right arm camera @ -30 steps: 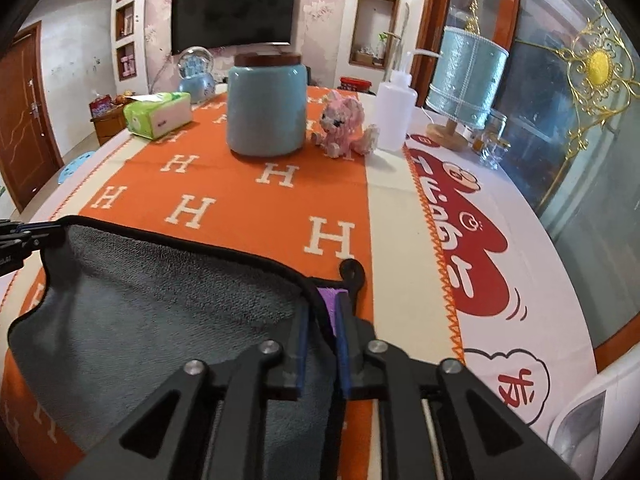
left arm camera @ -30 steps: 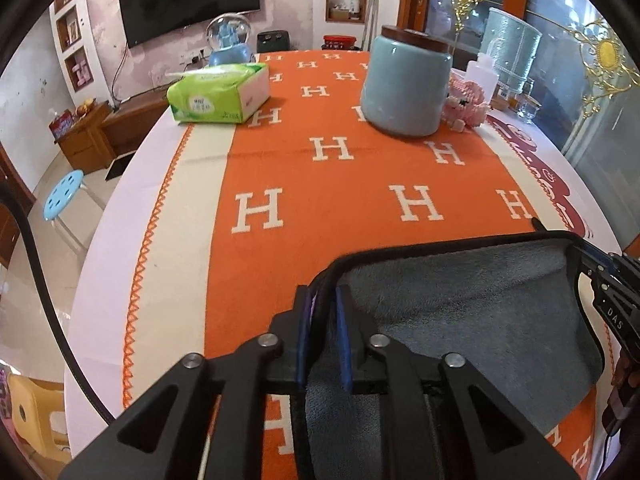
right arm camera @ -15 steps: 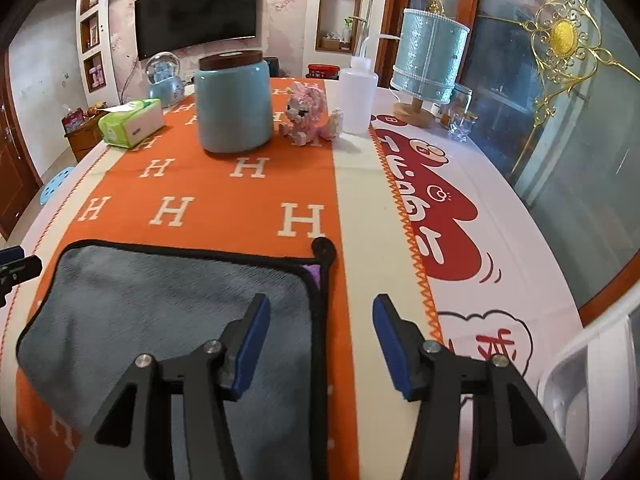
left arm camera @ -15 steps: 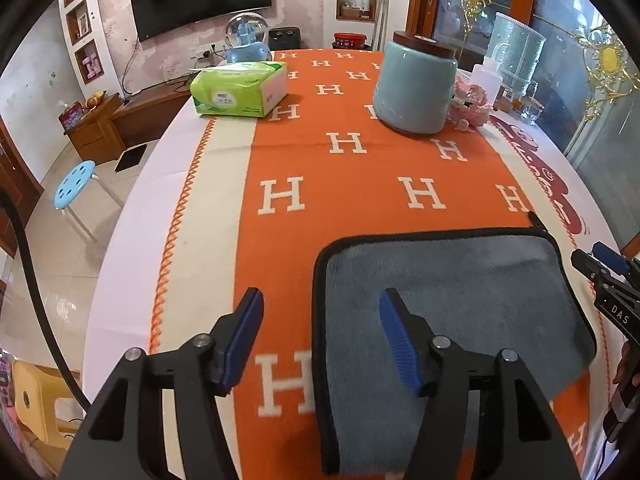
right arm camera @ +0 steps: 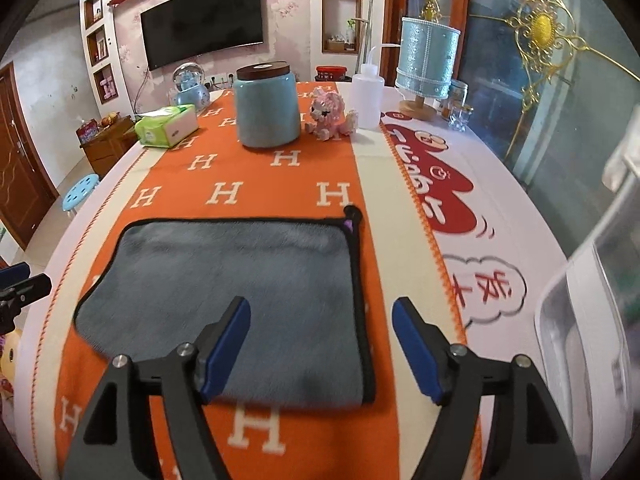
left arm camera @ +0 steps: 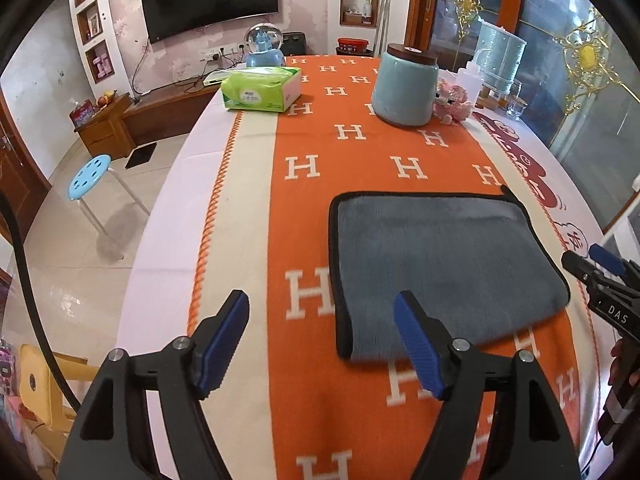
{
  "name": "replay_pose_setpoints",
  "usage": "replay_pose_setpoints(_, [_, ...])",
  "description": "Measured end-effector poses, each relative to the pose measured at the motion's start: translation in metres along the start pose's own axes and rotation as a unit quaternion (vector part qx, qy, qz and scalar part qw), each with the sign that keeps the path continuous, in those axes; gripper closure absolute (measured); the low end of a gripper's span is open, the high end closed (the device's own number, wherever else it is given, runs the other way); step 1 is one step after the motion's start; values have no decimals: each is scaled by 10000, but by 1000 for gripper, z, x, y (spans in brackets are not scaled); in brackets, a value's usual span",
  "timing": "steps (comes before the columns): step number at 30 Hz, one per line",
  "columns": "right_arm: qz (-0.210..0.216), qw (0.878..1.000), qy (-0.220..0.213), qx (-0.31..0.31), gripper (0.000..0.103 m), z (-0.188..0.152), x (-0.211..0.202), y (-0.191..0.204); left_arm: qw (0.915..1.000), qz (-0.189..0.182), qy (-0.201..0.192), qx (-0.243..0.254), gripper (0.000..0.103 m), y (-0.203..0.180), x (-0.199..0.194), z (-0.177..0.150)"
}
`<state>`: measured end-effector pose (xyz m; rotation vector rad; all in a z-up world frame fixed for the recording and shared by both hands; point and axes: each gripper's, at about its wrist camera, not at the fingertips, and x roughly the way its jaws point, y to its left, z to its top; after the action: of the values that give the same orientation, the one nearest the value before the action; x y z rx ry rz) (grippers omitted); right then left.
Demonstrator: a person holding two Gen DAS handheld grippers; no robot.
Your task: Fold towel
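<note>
While both sets of jaws gape wide, grey towel (left arm camera: 444, 256) lying flat mid-frame on orange cloth (left arm camera: 360, 152), left gripper (left arm camera: 322, 344) lower centre, right gripper (right arm camera: 322, 346) low over towel's near right corner, blue jar (right arm camera: 267, 106) upper centre

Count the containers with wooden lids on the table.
1: the blue jar with its brown lid, standing at the table's far end beside the pink toy dog. Others may be hidden behind it.

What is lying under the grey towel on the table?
The grey towel lies flat on the orange H-pattern cloth, which shows all around it. The part beneath the towel is covered, so anything between them cannot be seen.
</note>
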<state>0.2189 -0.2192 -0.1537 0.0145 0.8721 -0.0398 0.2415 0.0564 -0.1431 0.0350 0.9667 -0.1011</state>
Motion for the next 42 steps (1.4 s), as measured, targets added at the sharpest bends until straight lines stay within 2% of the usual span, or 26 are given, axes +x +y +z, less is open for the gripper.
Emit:
replay_pose_setpoints(3, [33, 10000, 27, 89, 23, -13, -15, 3, 10000, -54, -4, -52, 23, 3, -18, -13])
replay_pose_setpoints(13, [71, 9990, 134, 414, 9, -61, -66, 16, 10000, -49, -21, 15, 21, 7, -74, -61])
replay_pose_setpoints(18, [99, 9974, 343, 627, 7, -87, -91, 22, 10000, -14, 36, -22, 20, 6, -98, -87])
replay_pose_setpoints(27, [167, 9942, 676, 824, 1, -124, -141, 24, 9999, 9, 35, 153, 20, -12, -134, -113])
replay_pose_setpoints(31, [291, 9924, 850, 839, 1, -129, -155, 23, 9999, 62, 106, 121, 20, -21, -148, -116])
replay_pose_setpoints(37, [448, 9923, 905, 711, 1, -128, -185, 20, 9997, -77, 215, -32, 20, -36, -175, -114])
replay_pose_setpoints(42, [556, 9926, 864, 650, 1, -120, -215, 14, 9998, 16, 186, -76, 13, -48, -198, -115])
